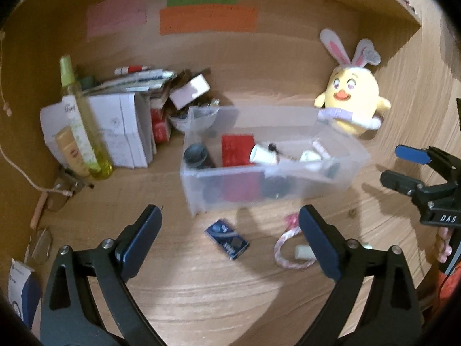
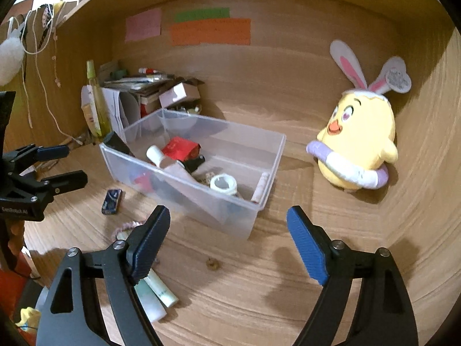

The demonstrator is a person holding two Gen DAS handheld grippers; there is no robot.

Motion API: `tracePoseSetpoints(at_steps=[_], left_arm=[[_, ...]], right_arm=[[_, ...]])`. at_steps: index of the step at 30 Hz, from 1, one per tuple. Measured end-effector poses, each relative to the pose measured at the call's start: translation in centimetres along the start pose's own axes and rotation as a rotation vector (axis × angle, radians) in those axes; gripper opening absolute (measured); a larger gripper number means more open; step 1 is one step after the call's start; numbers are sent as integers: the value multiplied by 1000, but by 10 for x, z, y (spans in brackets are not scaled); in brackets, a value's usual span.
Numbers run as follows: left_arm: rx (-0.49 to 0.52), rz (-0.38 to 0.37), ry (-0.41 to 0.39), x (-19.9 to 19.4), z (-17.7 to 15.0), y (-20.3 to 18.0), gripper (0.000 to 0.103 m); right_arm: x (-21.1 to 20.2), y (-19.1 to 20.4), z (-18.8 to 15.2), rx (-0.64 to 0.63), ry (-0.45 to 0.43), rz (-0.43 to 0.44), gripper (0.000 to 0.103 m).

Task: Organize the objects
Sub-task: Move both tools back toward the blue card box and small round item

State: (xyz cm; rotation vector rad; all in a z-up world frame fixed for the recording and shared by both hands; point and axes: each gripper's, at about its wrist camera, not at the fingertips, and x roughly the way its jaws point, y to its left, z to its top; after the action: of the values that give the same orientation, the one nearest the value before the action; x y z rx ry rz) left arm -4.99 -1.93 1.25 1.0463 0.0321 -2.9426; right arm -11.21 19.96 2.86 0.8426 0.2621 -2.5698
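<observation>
The toy chick (image 2: 357,141) is yellow with pink and white bunny ears. The box (image 2: 259,155) is see-through, with a red pack (image 2: 180,147) inside. The wall notes are pink (image 2: 143,25), green (image 2: 201,14) and orange (image 2: 210,31).

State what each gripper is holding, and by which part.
Nothing is held. The left gripper and the right gripper both stand open and empty above the desk.

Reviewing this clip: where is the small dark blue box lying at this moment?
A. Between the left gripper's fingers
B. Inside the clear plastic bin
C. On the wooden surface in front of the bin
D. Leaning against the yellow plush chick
C. The small dark blue box lies flat on the wooden surface, outside the clear plastic bin, untouched by either gripper.
</observation>
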Motion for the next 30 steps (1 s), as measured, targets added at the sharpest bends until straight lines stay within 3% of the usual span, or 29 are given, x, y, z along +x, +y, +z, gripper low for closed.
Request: tracePoseSetpoints(at_steps=[15,16,18,21,25,27,30], left_arm=[[-50,-39,196,58,-21,15,97],[-52,-42,201,59,-20,15,97],[-60,-38,219,65,-20,14,97],[-73,-49,253,74,-18,14,97],[-87,-49,270,82,-17,13,94],[-91,-52,284,85,-17,13,86],[-88,-33,275,87,-15,12,81]], right_arm=[[44,-3,-36,25,160,36,79],[46,-3,-37,27,168,41,77],[53,-1,-39,22,193,49,61],[59,2,-42,5,217,54,46],[61,8,-43,-19,224,66,36],[63,10,-44,-31,231,68,29],[66,14,-44,-53,241,70,22]])
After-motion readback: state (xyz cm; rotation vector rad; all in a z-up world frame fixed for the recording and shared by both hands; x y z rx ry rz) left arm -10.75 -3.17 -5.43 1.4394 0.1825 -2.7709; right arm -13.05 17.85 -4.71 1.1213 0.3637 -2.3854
